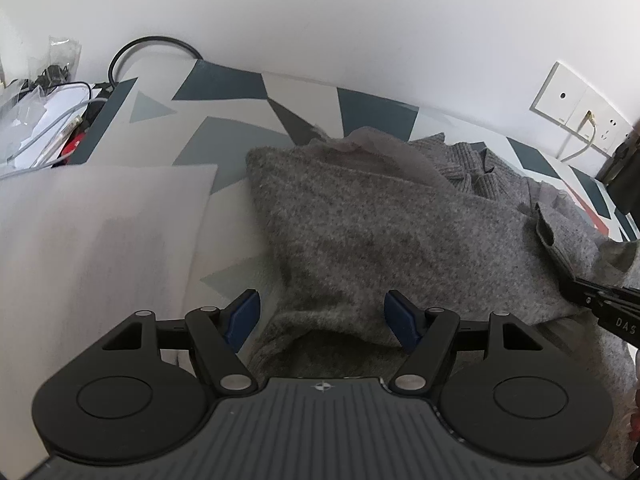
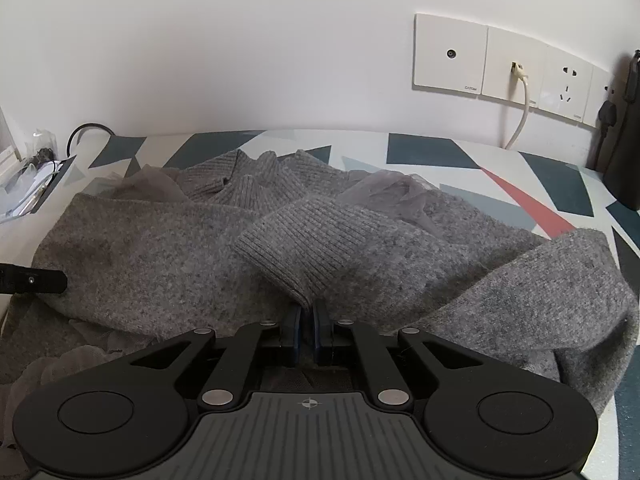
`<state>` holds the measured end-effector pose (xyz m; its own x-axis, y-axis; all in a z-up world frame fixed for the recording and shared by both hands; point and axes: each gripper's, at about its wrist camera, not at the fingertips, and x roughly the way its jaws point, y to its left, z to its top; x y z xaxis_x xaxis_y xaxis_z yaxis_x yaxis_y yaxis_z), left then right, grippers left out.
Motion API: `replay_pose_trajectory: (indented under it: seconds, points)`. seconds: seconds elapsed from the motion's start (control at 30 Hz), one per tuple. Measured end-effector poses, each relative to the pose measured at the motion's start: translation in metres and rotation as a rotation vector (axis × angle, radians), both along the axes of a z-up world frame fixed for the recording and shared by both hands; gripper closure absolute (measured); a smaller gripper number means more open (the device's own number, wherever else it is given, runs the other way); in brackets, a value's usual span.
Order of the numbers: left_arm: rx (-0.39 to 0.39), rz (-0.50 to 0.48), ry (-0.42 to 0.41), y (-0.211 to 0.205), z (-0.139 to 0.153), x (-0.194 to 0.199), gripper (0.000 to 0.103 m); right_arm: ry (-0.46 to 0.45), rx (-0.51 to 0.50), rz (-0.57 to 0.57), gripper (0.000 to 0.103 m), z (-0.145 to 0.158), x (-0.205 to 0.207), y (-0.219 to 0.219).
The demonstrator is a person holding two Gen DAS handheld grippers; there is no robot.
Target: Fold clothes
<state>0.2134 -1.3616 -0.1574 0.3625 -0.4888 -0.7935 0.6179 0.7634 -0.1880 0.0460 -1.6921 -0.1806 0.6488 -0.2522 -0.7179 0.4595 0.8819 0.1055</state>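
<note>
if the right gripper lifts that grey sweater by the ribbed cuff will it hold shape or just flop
Likely flop: the grey sweater lies in soft folds and bunches on the table. The ribbed cuff, pinched in the right gripper, would probably stretch. Its fuzzy knit looks grippy, so slipping seems unlikely.

We look down steeply and from close by along both grippers toward the white wall [image 2: 240, 60]. Our left view sits at the left side, our right view further right; both share the grey sweater [image 1: 360, 220] [image 2: 160, 248], the patterned tabletop [image 1: 240, 92] [image 2: 440, 152] and the wall sockets [image 1: 576, 116] [image 2: 500, 64].
</note>
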Motion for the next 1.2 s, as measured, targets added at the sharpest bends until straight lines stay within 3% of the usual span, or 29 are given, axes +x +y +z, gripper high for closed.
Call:
replay_pose_trajectory:
  seconds: [0.57,1.2]
  points:
    - [0.005,-0.023,-0.010,-0.007,-0.004,-0.004,0.015,0.001,-0.013,0.003,0.097,-0.001,0.000,0.003]
    - [0.033,-0.041,-0.016,-0.017,-0.007,-0.009,0.002,-0.001,-0.009,0.004,0.097,-0.001,0.000,0.002]
